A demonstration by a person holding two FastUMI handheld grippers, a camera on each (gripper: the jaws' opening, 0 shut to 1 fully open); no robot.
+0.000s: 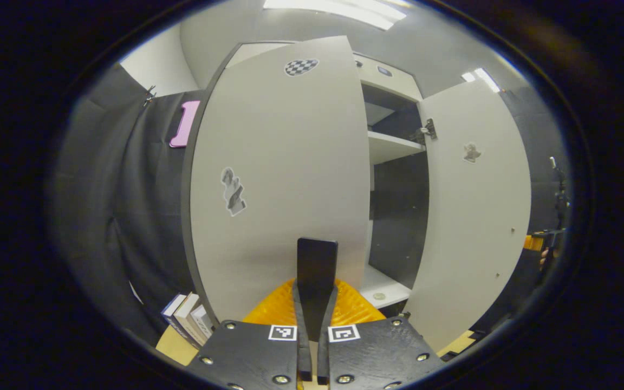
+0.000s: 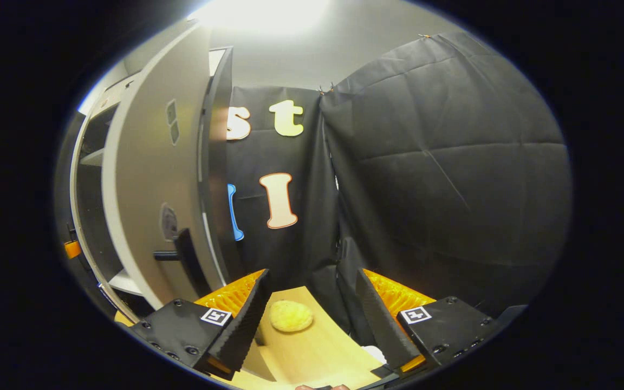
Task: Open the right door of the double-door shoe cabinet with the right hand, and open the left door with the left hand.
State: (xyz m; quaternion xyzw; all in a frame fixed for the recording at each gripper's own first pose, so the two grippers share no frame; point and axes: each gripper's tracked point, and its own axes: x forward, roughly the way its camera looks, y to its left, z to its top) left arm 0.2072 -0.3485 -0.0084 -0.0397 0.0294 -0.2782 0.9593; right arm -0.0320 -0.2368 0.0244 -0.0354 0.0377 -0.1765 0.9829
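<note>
The pale left door (image 1: 274, 179) of the shoe cabinet stands close in front of me in the left gripper view, swung partly out. My left gripper (image 1: 316, 286) is shut on its black handle (image 1: 317, 257), which rises from between the fingers. The right door (image 1: 474, 216) hangs wide open, showing the dark inside and white shelves (image 1: 393, 146). In the right gripper view the right door (image 2: 147, 184) with its black handle (image 2: 182, 253) is off to the left. My right gripper (image 2: 312, 276) is open, apart from the door, holding nothing.
Several books (image 1: 184, 317) lean at the lower left beside the cabinet. A round yellowish thing (image 2: 290, 316) lies on a light wooden surface (image 2: 312, 352) below the right gripper. Black cloth walls (image 2: 442, 173) close in on the right. A small round item (image 1: 379, 296) sits on the bottom shelf.
</note>
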